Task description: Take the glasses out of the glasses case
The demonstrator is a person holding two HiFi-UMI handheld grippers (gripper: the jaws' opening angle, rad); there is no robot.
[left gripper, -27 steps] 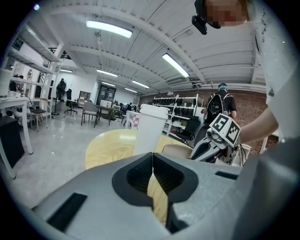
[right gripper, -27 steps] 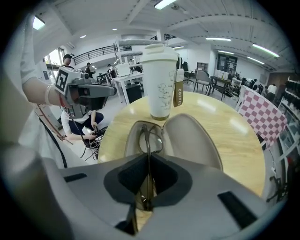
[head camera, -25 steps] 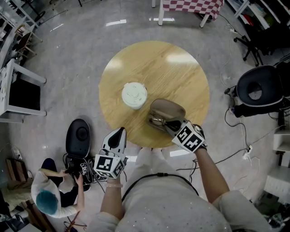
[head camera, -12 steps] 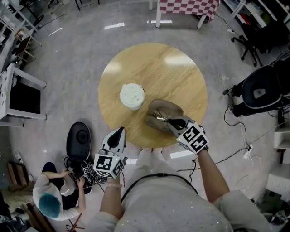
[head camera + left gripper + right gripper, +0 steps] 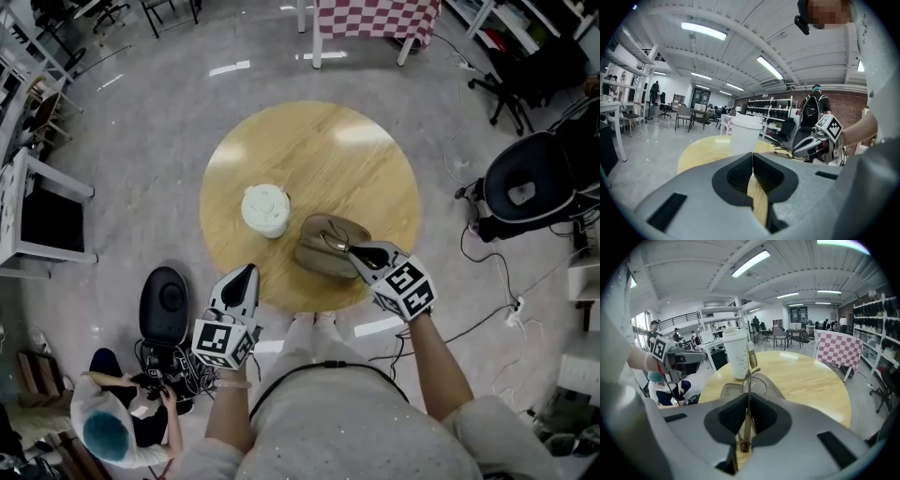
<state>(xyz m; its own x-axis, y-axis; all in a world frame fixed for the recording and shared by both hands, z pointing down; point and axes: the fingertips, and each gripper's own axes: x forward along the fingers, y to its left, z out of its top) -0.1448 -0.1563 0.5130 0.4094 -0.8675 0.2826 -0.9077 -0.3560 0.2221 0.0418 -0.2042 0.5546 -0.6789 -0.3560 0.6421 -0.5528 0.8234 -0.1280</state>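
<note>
An open tan glasses case point(image 5: 317, 251) lies near the front edge of the round wooden table point(image 5: 309, 150). My right gripper point(image 5: 352, 249) is shut on a thin metal temple of the glasses point(image 5: 333, 244), holding them just above the case. In the right gripper view the temple point(image 5: 748, 377) runs up between the shut jaws of the right gripper point(image 5: 746, 399), with the case point(image 5: 774, 389) behind it. My left gripper point(image 5: 249, 272) hovers off the table's front-left edge, shut and holding nothing, as the left gripper view also shows point(image 5: 753, 158).
A white lidded paper cup point(image 5: 265, 210) stands left of the case, and shows as well in the right gripper view point(image 5: 737, 355). On the floor are a black device point(image 5: 164, 300), a crouching person point(image 5: 103, 427) and cables. A black office chair point(image 5: 525, 187) is at the right.
My right gripper has risen a little and rolled, drawing the glasses up from the case. The left gripper has kept its place.
</note>
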